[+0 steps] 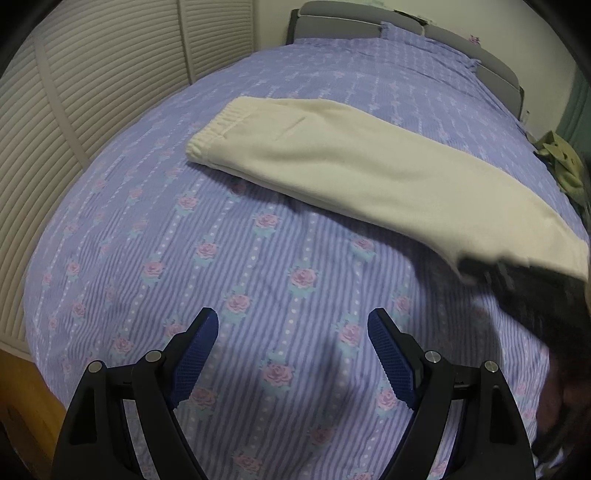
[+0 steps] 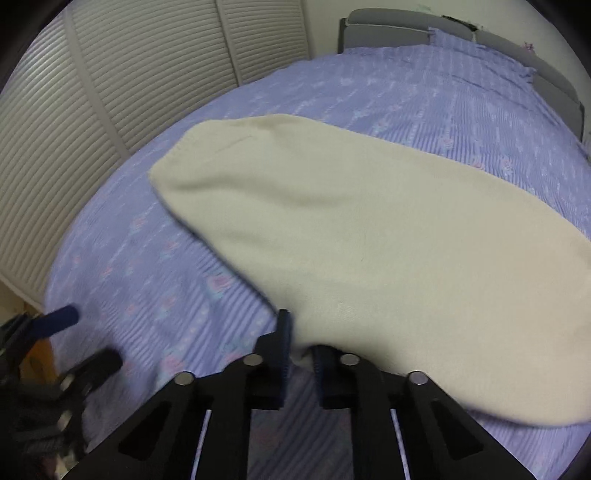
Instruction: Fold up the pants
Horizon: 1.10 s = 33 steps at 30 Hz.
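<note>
From the left wrist camera, the left gripper [image 1: 293,325] hangs over a bare stretch of the floral striped bedsheet [image 1: 258,258], its blue-padded fingers [image 1: 195,354] spread wide with nothing between them. Beyond it the cream pants [image 1: 351,166] lie on the sheet, legs doubled one over the other, elastic waistband [image 1: 218,125] toward the louvred closet doors [image 1: 74,92] on the left. The leg end runs to the right edge, where the blurred dark body of the right gripper [image 1: 517,280] meets it. A grey headboard [image 1: 369,18] closes off the far end of the bed, and a crumpled olive cloth [image 1: 561,158] sits at the far right edge.

From the right wrist camera, the right gripper [image 2: 301,347] has its fingers drawn close on the cuff end of the pants [image 2: 369,240], cream fabric pinched between the pads. The garment stretches away diagonally across the bedsheet [image 2: 147,258]. The left gripper [image 2: 74,339] shows at the lower left, spread apart, near the closet doors [image 2: 110,92].
</note>
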### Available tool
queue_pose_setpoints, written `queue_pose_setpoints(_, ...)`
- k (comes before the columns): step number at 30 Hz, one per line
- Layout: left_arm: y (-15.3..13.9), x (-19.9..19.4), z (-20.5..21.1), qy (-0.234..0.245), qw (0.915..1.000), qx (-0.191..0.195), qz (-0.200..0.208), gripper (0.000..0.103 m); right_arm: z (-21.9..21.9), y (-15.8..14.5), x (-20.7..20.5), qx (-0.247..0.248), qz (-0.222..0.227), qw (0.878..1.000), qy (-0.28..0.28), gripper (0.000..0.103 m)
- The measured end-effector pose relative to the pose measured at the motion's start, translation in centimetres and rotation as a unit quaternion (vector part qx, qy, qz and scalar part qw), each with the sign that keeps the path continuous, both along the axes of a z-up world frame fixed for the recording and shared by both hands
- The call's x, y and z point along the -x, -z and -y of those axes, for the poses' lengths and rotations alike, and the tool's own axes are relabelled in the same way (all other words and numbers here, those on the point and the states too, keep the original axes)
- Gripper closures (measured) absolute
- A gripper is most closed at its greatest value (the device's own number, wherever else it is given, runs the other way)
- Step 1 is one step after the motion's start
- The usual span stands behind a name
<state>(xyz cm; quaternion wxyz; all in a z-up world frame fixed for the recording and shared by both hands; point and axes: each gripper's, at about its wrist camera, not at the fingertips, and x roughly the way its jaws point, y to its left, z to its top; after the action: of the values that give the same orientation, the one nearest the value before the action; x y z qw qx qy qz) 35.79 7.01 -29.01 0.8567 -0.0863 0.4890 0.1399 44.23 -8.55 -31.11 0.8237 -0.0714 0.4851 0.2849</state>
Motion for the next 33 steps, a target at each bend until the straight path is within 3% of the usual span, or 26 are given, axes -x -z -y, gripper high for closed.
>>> queue_pose_setpoints(3, -0.1, -0.2, -0.8, -0.008, 0.9999, -0.005, -0.006, 0.02, -0.3, 2.3, 1.2, 0.04, -0.033, 0.999, -0.015, 0.101)
queue_pose_setpoints(5, -0.3, -0.5, -1.4, -0.011, 0.9998, -0.01, -0.012, 0.02, -0.3, 4.4, 1.5, 0.037, -0.087, 0.995, -0.013, 0.101)
queue_pose_setpoints(8, -1.0, -0.8, -2.2, -0.014, 0.9997, -0.019, -0.01, 0.02, -0.2, 3.9, 2.3, 0.04, -0.09, 0.995, -0.011, 0.101)
queue_pose_setpoints(12, -2.5, -1.5, -3.9, -0.021, 0.9994, -0.026, -0.001, 0.02, -0.2, 0.0, 2.9, 0.029, -0.087, 0.996, 0.003, 0.095)
queue_pose_setpoints(16, -5.6, -2.7, -5.2, -0.013, 0.9992, -0.03, 0.023, 0.02, 0.6, -5.2, 2.1, 0.011, -0.055, 0.997, 0.044, 0.064)
queue_pose_setpoints(21, -10.7, -4.5, -4.9, 0.027, 0.9968, -0.041, 0.063, 0.02, 3.2, -11.1, 0.3, 0.005, -0.009, 0.994, 0.112, 0.063)
queue_pose_setpoints(23, -12.6, -5.1, -3.8, 0.055, 0.9945, -0.04, 0.079, 0.02, 5.0, -13.4, 0.1, 0.001, 0.005, 0.99, 0.144, 0.061)
queue_pose_setpoints(26, -15.5, -6.0, -0.6, 0.108, 0.9879, -0.046, 0.102, 0.02, 8.6, -17.0, 0.3, -0.004, 0.042, 0.98, 0.193, 0.047)
queue_pose_setpoints(33, -19.4, -7.1, 8.6, 0.19, 0.972, -0.026, 0.136, 0.019, 17.9, -21.1, 1.5, 0.008, 0.09, 0.958, 0.272, 0.046)
